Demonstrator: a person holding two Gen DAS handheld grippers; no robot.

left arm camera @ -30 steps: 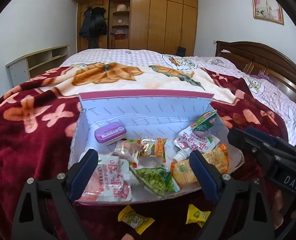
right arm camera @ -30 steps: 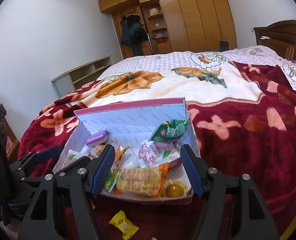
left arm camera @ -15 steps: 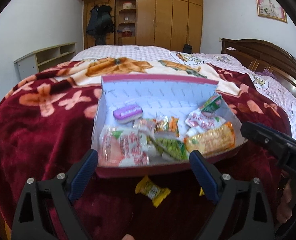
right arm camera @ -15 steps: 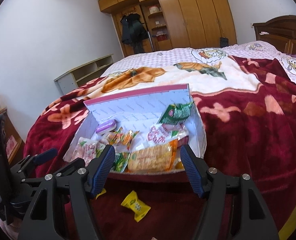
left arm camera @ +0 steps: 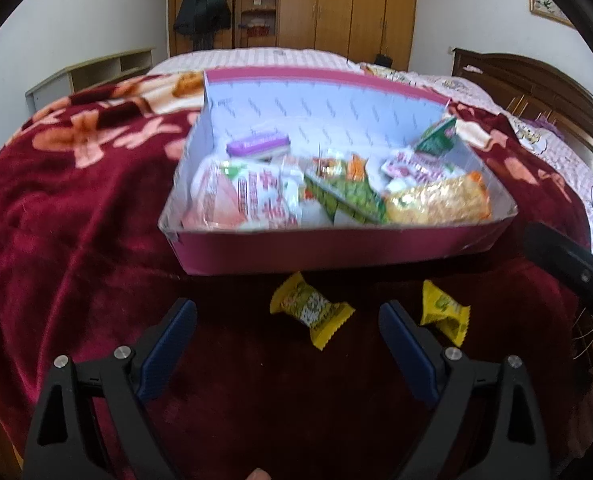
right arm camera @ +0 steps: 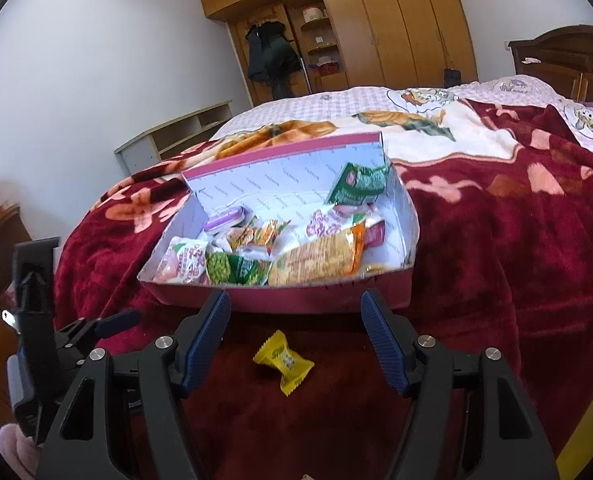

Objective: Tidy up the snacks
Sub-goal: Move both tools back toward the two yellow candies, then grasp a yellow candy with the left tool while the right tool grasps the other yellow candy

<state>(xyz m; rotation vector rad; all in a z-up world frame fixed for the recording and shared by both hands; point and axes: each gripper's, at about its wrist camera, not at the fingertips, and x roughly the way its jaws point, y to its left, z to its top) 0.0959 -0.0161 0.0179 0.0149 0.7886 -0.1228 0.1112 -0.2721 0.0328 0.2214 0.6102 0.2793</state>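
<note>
A pink box (left arm camera: 316, 248) with white inner walls sits on the red blanket and holds several snack packs, among them a purple tin (left arm camera: 258, 144) and an orange-yellow pack (left arm camera: 436, 200). Two yellow candies lie loose on the blanket in front of it. One candy (left arm camera: 310, 308) lies just beyond the open, empty left gripper (left arm camera: 284, 320), in line with the gap between its fingers. The other candy (left arm camera: 444, 312) lies to the right. In the right wrist view a yellow candy (right arm camera: 282, 360) lies on the blanket between the fingers of the open right gripper (right arm camera: 295, 308), untouched, before the box (right arm camera: 256, 298).
The red floral blanket (left arm camera: 76, 220) covers a large bed (right arm camera: 376, 96). A wooden headboard (left arm camera: 536, 88) stands at the right, a wardrobe (right arm camera: 396, 28) at the back and a low shelf (right arm camera: 176, 136) by the left wall. The left gripper (right arm camera: 112, 320) shows in the right wrist view.
Both grippers have come back and down from over the box. The box now lies farther up in both views, and the yellow candies lie near the fingertips. Neither gripper's opening has changed.
</note>
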